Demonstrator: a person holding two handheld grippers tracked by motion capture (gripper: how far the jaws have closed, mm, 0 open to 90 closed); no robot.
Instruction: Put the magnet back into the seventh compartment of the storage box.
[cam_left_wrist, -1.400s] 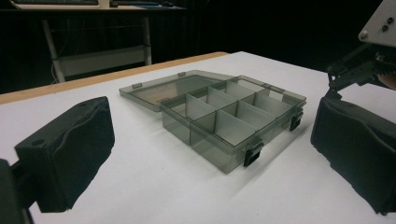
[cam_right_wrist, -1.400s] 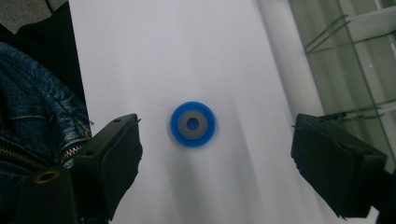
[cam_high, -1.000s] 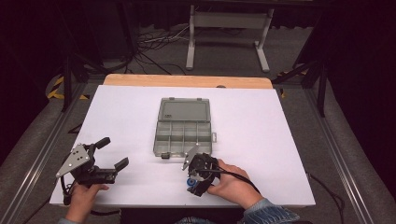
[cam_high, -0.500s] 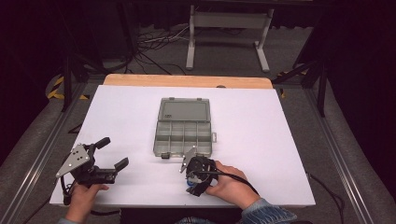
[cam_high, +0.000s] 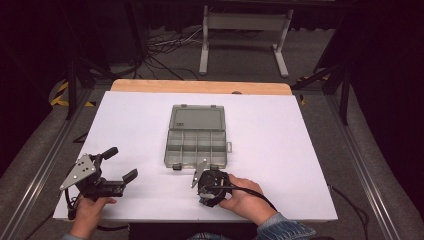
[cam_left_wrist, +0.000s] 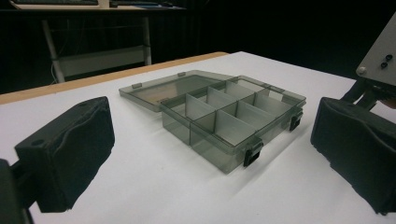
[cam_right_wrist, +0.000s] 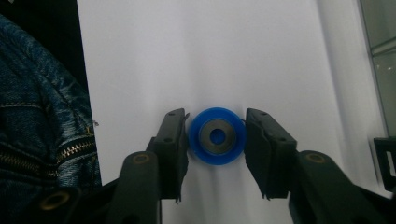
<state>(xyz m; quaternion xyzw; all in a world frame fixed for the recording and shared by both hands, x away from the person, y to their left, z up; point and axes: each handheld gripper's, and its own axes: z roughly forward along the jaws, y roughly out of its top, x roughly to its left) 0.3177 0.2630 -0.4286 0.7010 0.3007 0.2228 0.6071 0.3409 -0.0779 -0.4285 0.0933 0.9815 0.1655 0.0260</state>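
A round blue wheel with a grey metal hub and a small centre hole is lying flat on the white table, facing up near its front edge. It is sitting between 2 black jaws, both pads pressing its rim, just in front of the open compartment box.

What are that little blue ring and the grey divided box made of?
The blue ring, pinched between the right gripper pads, looks like smooth, slightly glossy plastic around a dull grey core, perhaps metal. The box looks like smoke-tinted clear plastic: the table shows through its walls and open lid, and its latches are black.
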